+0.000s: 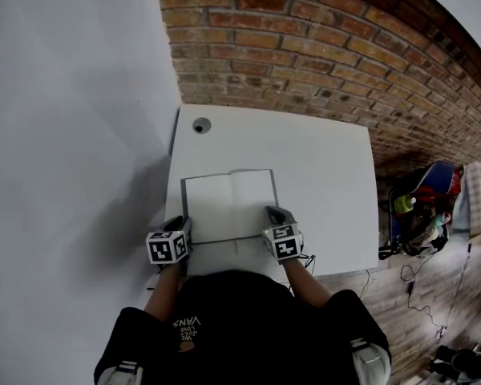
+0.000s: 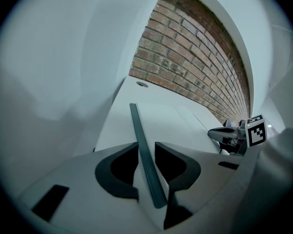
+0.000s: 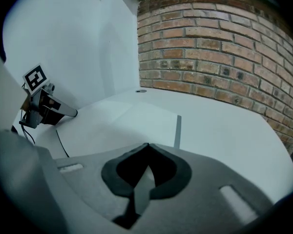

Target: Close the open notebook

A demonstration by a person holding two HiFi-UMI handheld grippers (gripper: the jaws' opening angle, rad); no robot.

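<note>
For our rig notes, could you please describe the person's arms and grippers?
The left gripper and right gripper have pale grey bodies, dark curved jaw pads, a white cube bearing black square markers, and thin dark cables. The person wears a printed black top.

The claw [image 3: 146,146] has its jaws closed, tips touching. Just ahead of it the open notebook [image 3: 132,118] lies flat on the white table [image 3: 229,130], with its dark cover edge ahead and slightly right of the tips. Far to the left, the left gripper [image 3: 71,112] points toward the notebook. A brick wall [image 3: 210,48] stands beyond the table.
</note>
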